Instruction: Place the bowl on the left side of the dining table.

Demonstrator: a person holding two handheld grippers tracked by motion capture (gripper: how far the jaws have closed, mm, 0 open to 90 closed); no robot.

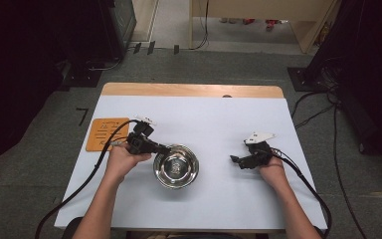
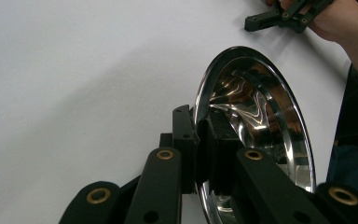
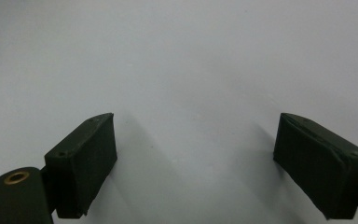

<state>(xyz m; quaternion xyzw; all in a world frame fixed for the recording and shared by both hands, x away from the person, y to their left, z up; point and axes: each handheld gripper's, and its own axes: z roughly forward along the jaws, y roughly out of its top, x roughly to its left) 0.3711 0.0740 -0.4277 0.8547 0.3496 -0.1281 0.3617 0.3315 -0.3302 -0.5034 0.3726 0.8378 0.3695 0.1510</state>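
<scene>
My left gripper (image 2: 200, 149) has its jaws clamped on the near-left rim of the steel bowl (image 1: 176, 167), which sits mid-worktop (image 1: 204, 114). My right gripper (image 1: 235, 160), well apart to the right, has its jaws spread wide, holding nothing, above bare white surface.

High view: white table (image 1: 219, 124) evenly bright, surroundings fall off to near-black at both sides. Soft overall, low detail. Steel bowl (image 1: 175, 167) throws specular glare; in the left gripper view its interior (image 2: 256, 116) shows warped reflections. Right gripper view: soft diffuse shadows beneath the jaws, focus looks slightly soft, probably close range.
</scene>
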